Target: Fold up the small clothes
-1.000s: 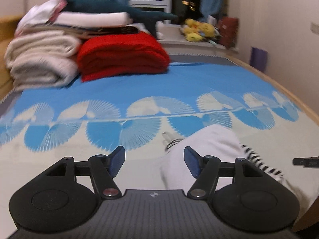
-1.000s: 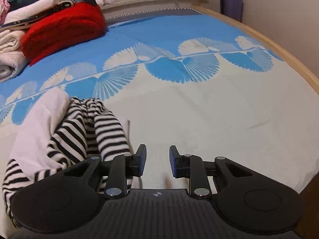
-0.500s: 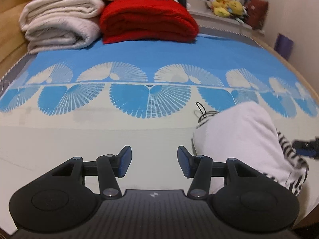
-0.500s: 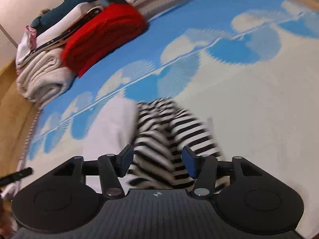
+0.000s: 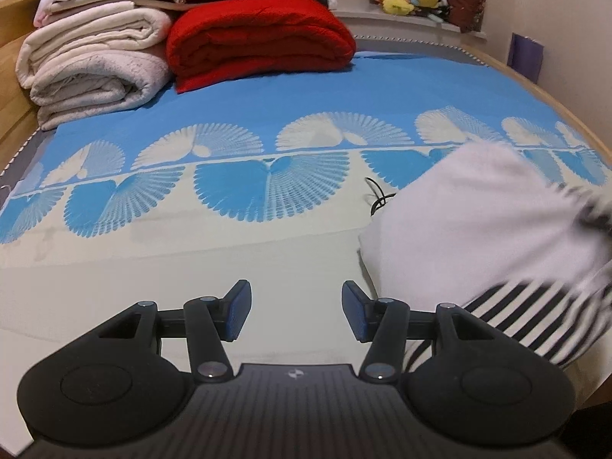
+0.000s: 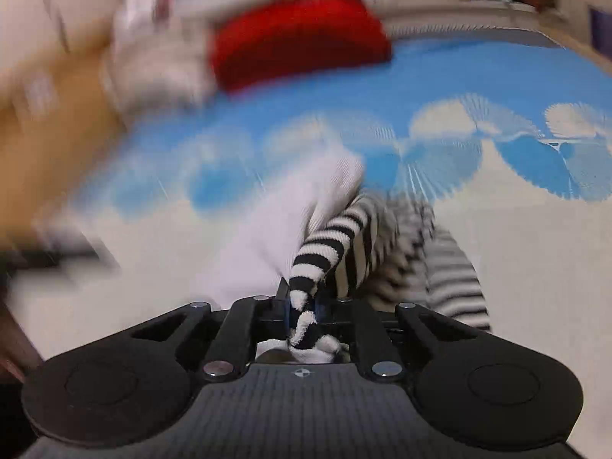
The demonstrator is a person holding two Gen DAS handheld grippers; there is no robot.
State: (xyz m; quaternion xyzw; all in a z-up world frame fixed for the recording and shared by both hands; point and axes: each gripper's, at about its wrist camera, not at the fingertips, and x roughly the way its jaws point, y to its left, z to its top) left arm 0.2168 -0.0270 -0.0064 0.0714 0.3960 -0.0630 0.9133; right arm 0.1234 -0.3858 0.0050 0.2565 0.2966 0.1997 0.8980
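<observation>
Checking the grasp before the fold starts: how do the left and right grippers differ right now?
The left gripper is open, its blue-padded fingers spread wide; the right gripper is shut. The left one holds nothing and hangs over bare sheet beside the garment; the right one pinches a black-and-white striped part of the striped garment. The left view is sharp; the right view is motion-blurred. Both are the same black two-finger design.

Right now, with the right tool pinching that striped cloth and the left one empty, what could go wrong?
1. The right tool is clamped on a bunched twist of the striped garment, not a flat edge, so lifting may drag it up crumpled.
2. Its white part is tangled with the stripes and may come along.
3. The left tool is open over bare sheet, so nothing anchors the cloth.
</observation>
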